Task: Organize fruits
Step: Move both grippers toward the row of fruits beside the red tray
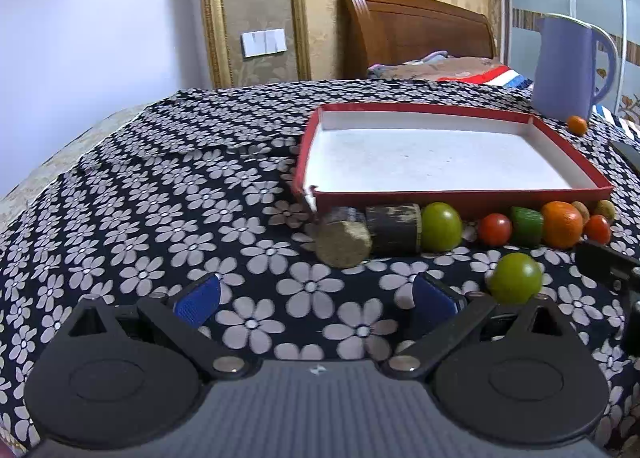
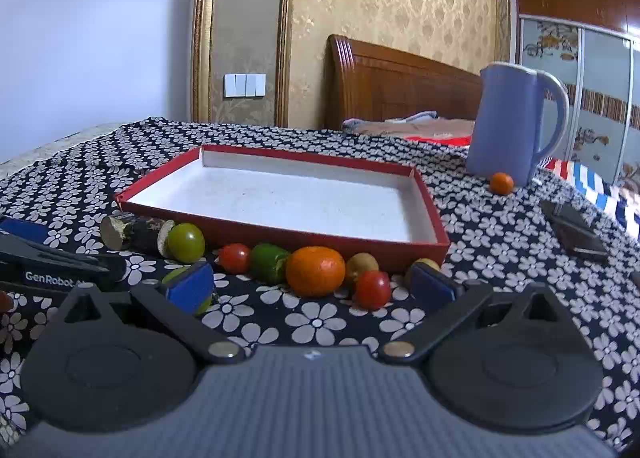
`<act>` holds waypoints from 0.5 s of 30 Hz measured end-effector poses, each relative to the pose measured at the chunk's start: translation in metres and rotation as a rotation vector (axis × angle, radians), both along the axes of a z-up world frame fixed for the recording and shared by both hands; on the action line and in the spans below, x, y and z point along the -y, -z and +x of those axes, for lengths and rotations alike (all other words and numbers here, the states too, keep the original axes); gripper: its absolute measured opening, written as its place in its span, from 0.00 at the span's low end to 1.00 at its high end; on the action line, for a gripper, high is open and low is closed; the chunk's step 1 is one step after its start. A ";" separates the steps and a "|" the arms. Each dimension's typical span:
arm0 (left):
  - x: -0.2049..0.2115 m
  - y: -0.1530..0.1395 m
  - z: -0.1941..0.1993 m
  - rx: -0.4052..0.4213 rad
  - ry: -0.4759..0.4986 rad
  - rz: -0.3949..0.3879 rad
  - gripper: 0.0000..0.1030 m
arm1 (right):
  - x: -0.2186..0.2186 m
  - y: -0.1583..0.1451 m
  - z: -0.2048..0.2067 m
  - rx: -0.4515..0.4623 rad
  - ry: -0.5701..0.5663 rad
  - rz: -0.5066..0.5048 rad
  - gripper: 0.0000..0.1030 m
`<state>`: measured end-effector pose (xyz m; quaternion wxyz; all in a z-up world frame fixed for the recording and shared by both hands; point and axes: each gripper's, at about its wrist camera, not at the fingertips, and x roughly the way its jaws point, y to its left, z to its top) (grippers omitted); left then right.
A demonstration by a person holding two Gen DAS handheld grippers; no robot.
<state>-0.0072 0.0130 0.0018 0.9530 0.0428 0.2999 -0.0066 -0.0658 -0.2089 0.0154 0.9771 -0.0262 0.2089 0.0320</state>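
Note:
A red box with a white inside [image 1: 592, 174] [image 2: 280, 236] lies on the flowered cloth. Along its near wall sits a row of fruit: two dark sugarcane pieces [image 1: 344, 244] [image 2: 134, 234], a green fruit [image 1: 440, 226] [image 2: 186, 242], red tomatoes [image 1: 495, 229] [image 2: 372, 289], a green piece [image 1: 526, 224] [image 2: 269, 261], an orange [image 1: 562, 224] [image 2: 315, 271] and small brownish fruits [image 2: 361, 264]. Another green fruit [image 1: 516, 278] lies nearer, by my left gripper's right finger. My left gripper [image 1: 316, 298] is open and empty. My right gripper [image 2: 310, 284] is open and empty, just short of the orange.
A blue jug [image 1: 568, 66] [image 2: 512, 126] stands at the back right with a small orange [image 1: 577, 125] [image 2: 501, 183] at its foot. A dark flat object [image 2: 574, 232] lies at the right. The left gripper [image 2: 52, 262] shows at the right wrist view's left edge.

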 end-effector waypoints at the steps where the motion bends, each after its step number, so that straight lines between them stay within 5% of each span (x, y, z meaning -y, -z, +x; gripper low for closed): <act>1: -0.002 0.000 0.000 0.001 -0.005 0.000 1.00 | 0.000 0.000 0.000 0.000 0.000 0.003 1.00; 8: -0.015 -0.004 0.001 -0.020 0.000 -0.070 1.00 | -0.004 0.001 -0.002 0.014 0.002 -0.022 1.00; 15: -0.014 -0.001 0.003 -0.030 -0.014 -0.046 1.00 | -0.006 0.002 -0.004 0.004 -0.035 -0.007 1.00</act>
